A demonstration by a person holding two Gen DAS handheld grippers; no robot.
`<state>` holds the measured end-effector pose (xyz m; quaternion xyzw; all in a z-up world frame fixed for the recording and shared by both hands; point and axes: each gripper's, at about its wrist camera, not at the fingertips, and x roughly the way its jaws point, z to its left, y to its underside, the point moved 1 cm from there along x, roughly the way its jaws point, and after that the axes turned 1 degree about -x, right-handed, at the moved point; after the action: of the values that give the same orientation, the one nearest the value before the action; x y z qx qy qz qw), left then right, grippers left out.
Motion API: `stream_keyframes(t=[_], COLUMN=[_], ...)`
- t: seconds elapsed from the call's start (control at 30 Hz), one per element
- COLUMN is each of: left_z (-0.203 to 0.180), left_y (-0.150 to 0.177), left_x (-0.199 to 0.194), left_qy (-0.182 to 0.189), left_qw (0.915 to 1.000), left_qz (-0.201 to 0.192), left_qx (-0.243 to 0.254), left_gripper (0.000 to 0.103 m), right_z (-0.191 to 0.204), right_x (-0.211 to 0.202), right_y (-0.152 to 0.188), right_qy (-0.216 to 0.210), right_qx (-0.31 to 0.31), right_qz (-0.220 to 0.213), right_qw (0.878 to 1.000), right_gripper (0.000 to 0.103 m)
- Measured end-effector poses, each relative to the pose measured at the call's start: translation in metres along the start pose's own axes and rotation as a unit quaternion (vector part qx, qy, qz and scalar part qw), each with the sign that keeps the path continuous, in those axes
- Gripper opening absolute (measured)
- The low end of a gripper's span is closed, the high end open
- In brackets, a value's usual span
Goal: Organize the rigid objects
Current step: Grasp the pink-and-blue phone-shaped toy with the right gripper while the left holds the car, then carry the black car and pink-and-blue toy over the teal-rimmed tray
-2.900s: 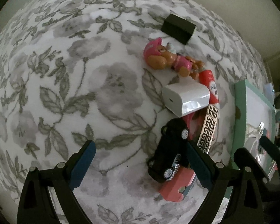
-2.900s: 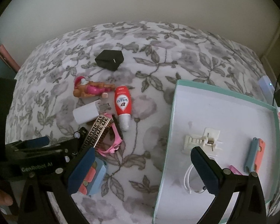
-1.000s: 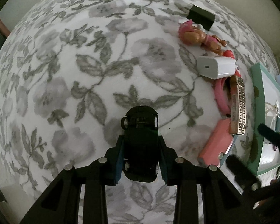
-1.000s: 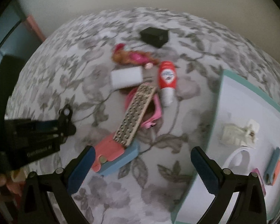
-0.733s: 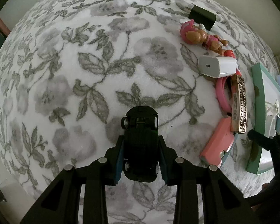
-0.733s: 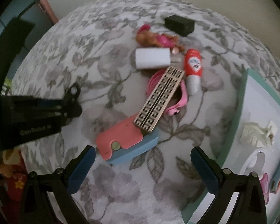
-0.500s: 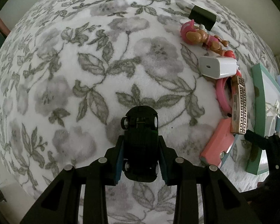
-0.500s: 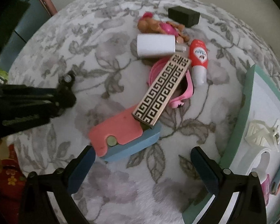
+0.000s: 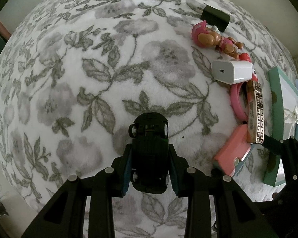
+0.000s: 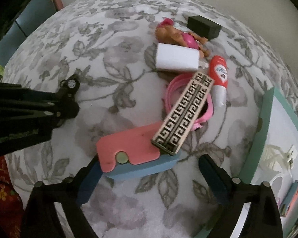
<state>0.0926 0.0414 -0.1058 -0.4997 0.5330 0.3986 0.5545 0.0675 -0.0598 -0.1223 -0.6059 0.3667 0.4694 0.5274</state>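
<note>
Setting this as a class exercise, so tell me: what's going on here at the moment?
A person is tidying small items on a floral blanket. The left gripper is shut on a black toy car. The right gripper is open, its fingers on either side of a pink and blue case, not yet closed. A patterned bar rests on that case.

black toy car [image 9: 149, 150] between left gripper [image 9: 150, 173] fingers

free: blanket [image 9: 79, 79] left half was left bare | blocked: clutter pile [image 10: 180, 107] was packed against tray [image 10: 266, 119] at right edge
</note>
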Motion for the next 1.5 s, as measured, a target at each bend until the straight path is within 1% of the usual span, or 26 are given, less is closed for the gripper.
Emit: stream_keyframes(t=[0.23, 0.37, 0.47, 0.5, 0.53, 0.63, 0.93, 1.13, 1.3, 1.37, 1.4, 1.5], left_z=[-0.001, 0.001, 0.001, 0.001, 0.001, 0.0, -0.007, -0.012, -0.013, -0.015, -0.015, -0.017], left_y=[-0.001, 0.0, 0.0, 0.0, -0.001, 0.0, -0.003, -0.005, -0.006, -0.007, -0.008, -0.01], left_x=[0.001, 0.001, 0.002, 0.001, 0.001, 0.001, 0.002, 0.002, -0.001, -0.006, -0.011, -0.025], left_qy=[-0.003, -0.004, -0.004, -0.005, -0.006, -0.009, -0.018, -0.023, -0.013, 0.0, 0.008, 0.015], left_qw=[1.0, 1.0, 1.0, 1.0, 1.0, 1.0, 0.9998, 0.9996, 0.9997, 0.9997, 0.9997, 0.999], left_qz=[-0.001, 0.001, 0.001, 0.001, 0.001, 0.001, -0.003, -0.007, -0.007, -0.011, -0.017, -0.038], left_qx=[0.003, -0.001, -0.001, 0.0, 0.001, 0.002, 0.011, 0.015, 0.021, 0.02, 0.018, 0.02], left_gripper=[0.035, 0.035, 0.035, 0.035, 0.035, 0.035, 0.035, 0.035, 0.034, 0.034, 0.034, 0.034], right_z=[0.004, 0.008, 0.012, 0.013, 0.014, 0.015, 0.018, 0.007, -0.01, -0.019, -0.024, -0.037], right_x=[-0.006, -0.005, -0.007, -0.007, -0.008, -0.013, -0.014, -0.017, -0.03, -0.037, -0.041, -0.057], right_y=[-0.008, -0.012, -0.014, -0.014, -0.013, -0.007, 0.002, 0.021, 0.032, 0.038, 0.039, 0.042], right_qy=[-0.003, -0.004, -0.006, -0.009, -0.014, -0.049, -0.046, -0.04, -0.038, -0.044, -0.045, -0.044], right_qx=[-0.005, -0.005, -0.007, -0.008, -0.006, 0.003, 0.009, 0.029, 0.061, 0.081, 0.086, 0.104], right_qz=[-0.01, -0.012, -0.012, -0.012, -0.01, -0.012, 0.002, 0.012, 0.001, -0.007, -0.012, -0.032], right_qw=[1.0, 1.0, 1.0, 1.0, 1.0, 0.999, 0.999, 0.999, 0.997, 0.996, 0.995, 0.993], right_gripper=[0.085, 0.084, 0.078, 0.074, 0.074, 0.074, 0.074, 0.074, 0.074, 0.074, 0.074, 0.074])
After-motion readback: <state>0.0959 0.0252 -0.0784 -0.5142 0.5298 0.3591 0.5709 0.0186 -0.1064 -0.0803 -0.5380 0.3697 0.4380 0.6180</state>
